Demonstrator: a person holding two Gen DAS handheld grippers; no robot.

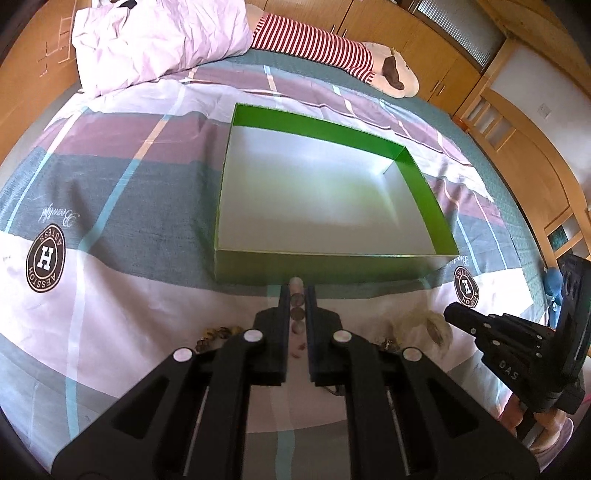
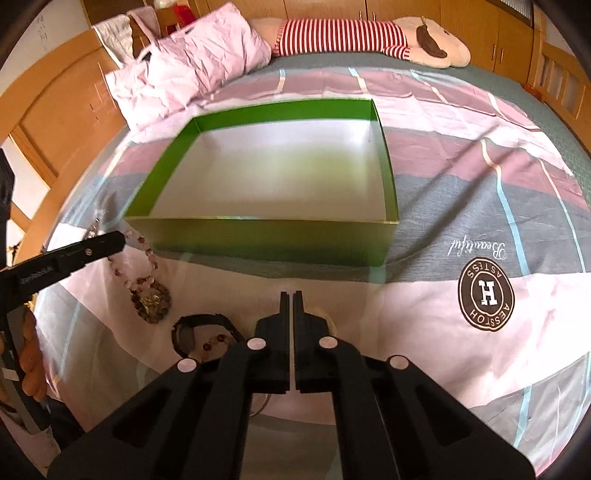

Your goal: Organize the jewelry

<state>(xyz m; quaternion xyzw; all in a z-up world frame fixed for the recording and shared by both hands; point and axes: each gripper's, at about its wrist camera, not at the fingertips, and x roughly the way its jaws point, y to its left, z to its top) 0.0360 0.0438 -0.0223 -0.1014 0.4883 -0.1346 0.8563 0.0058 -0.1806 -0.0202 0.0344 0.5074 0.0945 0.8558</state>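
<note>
Covering bed [image 1: 110,206], plaid sheet; wooden wardrobes [image 1: 388,33].

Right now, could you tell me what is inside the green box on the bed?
Nothing shows inside the green box: its pale floor looks bare in both views. Only the strip just behind its near wall is hidden.

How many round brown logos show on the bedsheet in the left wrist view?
2 logos: one far left of the green box, one beside its near right corner. More may be hidden under the box.

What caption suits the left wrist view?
Left tongs shut on a bead bracelet before the green box.
</note>
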